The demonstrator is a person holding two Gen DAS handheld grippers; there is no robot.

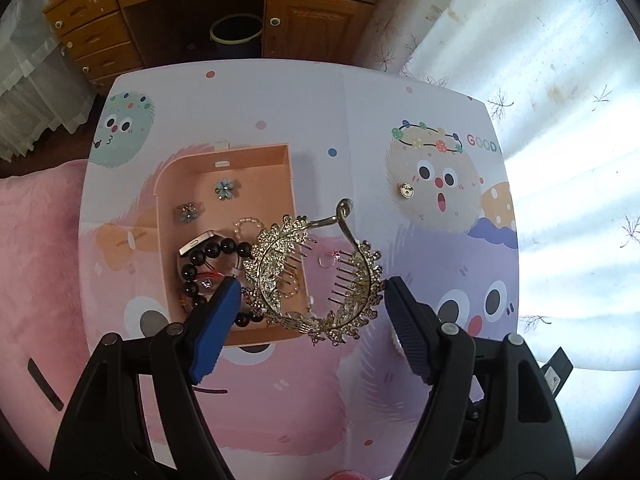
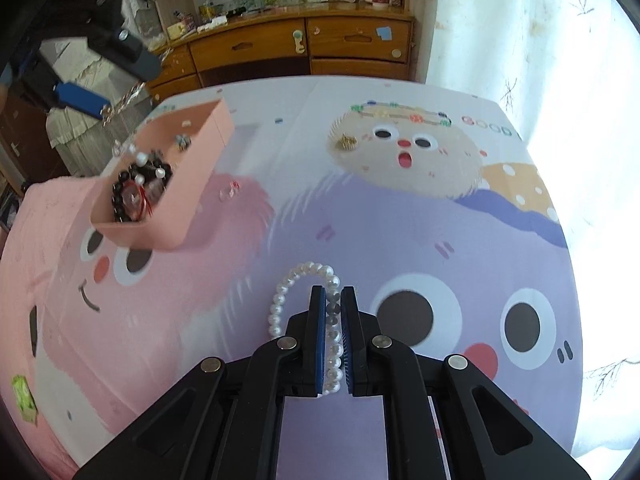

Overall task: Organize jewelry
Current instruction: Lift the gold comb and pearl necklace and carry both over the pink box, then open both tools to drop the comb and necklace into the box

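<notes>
Left claw (image 1: 310, 288) spread wide around rigid, snag-prone crown comb (image 1: 316, 276) above pink box (image 1: 224, 160) edge, best pinched on its band; right claw (image 2: 333, 312) nearly closed, pinching light, slippery pearl bracelet (image 2: 304, 300) on bench (image 2: 360, 216)

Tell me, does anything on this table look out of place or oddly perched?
Yes. The sparkly tiara hangs between the left gripper's wide-spread fingers, over the edge of the pink box, half above the table. A small gold earring lies alone, far from the box, as does a clear piece beside it.
</notes>
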